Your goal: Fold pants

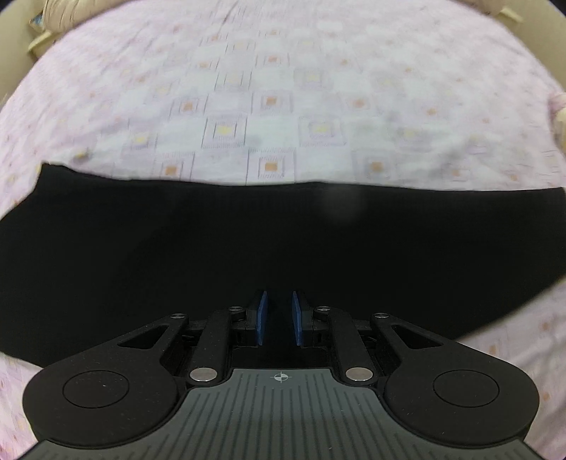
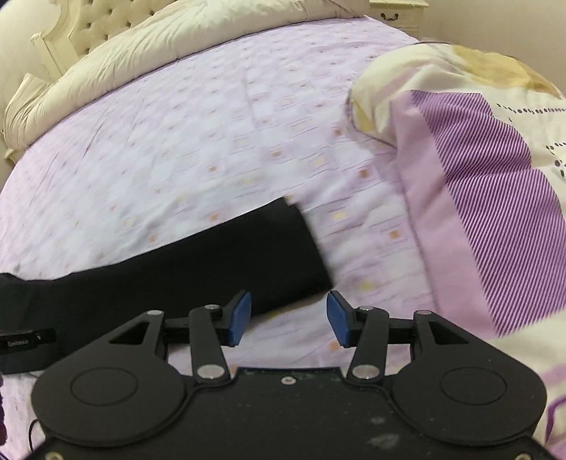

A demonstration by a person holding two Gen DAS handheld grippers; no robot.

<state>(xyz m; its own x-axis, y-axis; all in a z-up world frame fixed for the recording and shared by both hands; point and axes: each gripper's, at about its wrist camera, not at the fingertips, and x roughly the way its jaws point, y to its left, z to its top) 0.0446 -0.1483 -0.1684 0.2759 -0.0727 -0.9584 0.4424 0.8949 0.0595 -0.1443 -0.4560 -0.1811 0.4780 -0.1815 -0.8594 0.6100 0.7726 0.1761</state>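
The left hand-held gripper has its blue pads drawn close, a narrow slot between them; black cloth fills that slot and everything just ahead, so I cannot tell whether anything is actually pinched. The black pants run as a wide dark band straight across in front of it, from far off on its left to far off on its right, lying flat on the bed sheet, a pale pink-lilac sheet printed with small squares. Beyond the band the sheet stretches away to a cream bundle of bedding at the far left corner.

The right hand-held gripper is spread wide, nothing between its blue pads, only bare bed sheet beneath the gap. The end of a pants leg lies just ahead and to its left, the squared-off hem stopping a little ahead of the gap; the cloth runs away leftward. Far to its left a small black device shows at the picture's edge. To its right a heaped quilt, cream with purple stripes, rests on the sheet. Farther ahead lies a cream duvet against a tufted headboard
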